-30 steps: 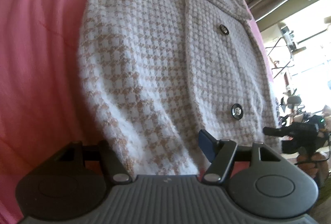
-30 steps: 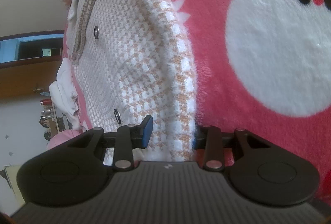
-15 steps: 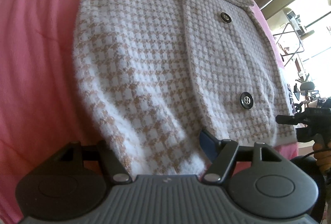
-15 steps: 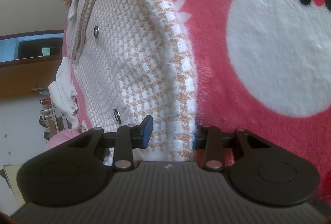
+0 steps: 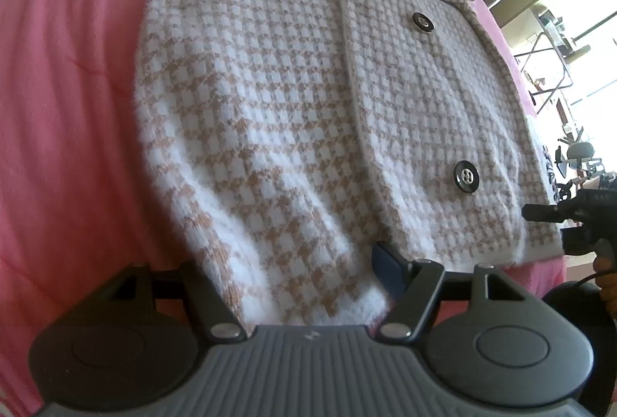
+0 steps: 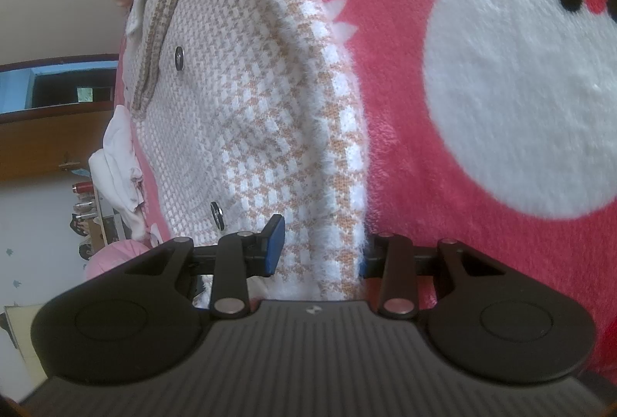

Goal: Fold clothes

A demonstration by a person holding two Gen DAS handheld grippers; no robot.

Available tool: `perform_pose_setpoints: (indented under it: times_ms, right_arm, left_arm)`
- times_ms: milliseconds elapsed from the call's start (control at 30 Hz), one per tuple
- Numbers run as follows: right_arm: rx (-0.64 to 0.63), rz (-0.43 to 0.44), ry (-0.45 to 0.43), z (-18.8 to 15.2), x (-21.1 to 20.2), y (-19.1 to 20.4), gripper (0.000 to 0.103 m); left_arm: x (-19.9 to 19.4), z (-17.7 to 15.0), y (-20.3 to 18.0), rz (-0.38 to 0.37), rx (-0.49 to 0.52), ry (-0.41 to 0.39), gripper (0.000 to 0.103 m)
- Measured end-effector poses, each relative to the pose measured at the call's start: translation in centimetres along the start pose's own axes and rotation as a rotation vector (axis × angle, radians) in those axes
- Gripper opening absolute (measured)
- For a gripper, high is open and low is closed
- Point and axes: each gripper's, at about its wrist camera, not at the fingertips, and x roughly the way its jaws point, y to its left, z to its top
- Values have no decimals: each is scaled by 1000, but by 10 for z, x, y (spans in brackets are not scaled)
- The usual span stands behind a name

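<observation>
A: What are we handling here?

B: A knitted houndstooth cardigan (image 5: 293,131), tan on white, lying spread across the middle of the left wrist view on a pink fleece blanket (image 5: 65,116). It is looking soft and fuzzy, thick for knitwear, and I judge it light but floppy, likely to sag and stretch wherever it is not being supported.

A: Anything hard on it?

B: Two dark round buttons (image 5: 466,177) are sitting along the placket at the right of that view, and a flatter woven collar band is running across the top. These are the only stiff parts.

A: Where are the grippers taking hold?

B: The left gripper (image 5: 293,282) is standing fairly wide with the hem's lower left corner lying between its fingers; whether the pads are pressing the knit, I cannot tell. The right gripper (image 6: 322,255) is set narrower, and its blue pad (image 6: 274,243) and the far finger are looking pinched on the fluffy side edge at the bottom centre of its view.

A: Good spots?

B: I think so. The ribbed hem and edge are denser than the body, so they should be slipping less.

A: And beyond it?

B: A white heap of cloth (image 6: 119,170) is lying at the left of the right wrist view.
</observation>
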Motion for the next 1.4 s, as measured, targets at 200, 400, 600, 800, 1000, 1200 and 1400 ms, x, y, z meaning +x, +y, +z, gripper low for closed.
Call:
perform_pose_setpoints:
  times_ms: [200,400,600,800,1000,1200,1400]
  right_arm:
    - [-3,-2,0,1,-1,0,34]
    - [-10,-8,-1,0,-1,1,33]
    - [-42,-28,0,-1,2,7,34]
    - [-109,-71,0,-3,5,17,34]
    - [-128,-79,-4,-4,5,18,33]
    - [-135,-85,-12,-5,4,19,26]
    - [-174,-90,-19,-9,4,24,13]
  left_arm:
    - [1,-1,-2,12,11,9,72]
    - [3,-3,-13,56,69,19,76]
    - [3,-6,-18,73,85,19,76]
    - [4,-7,-18,83,102,19,76]
    - [2,-9,-18,95,127,17,76]
    - [1,-10,-21,113,152,18,73]
    - [-3,-12,-24,147,196,0,57]
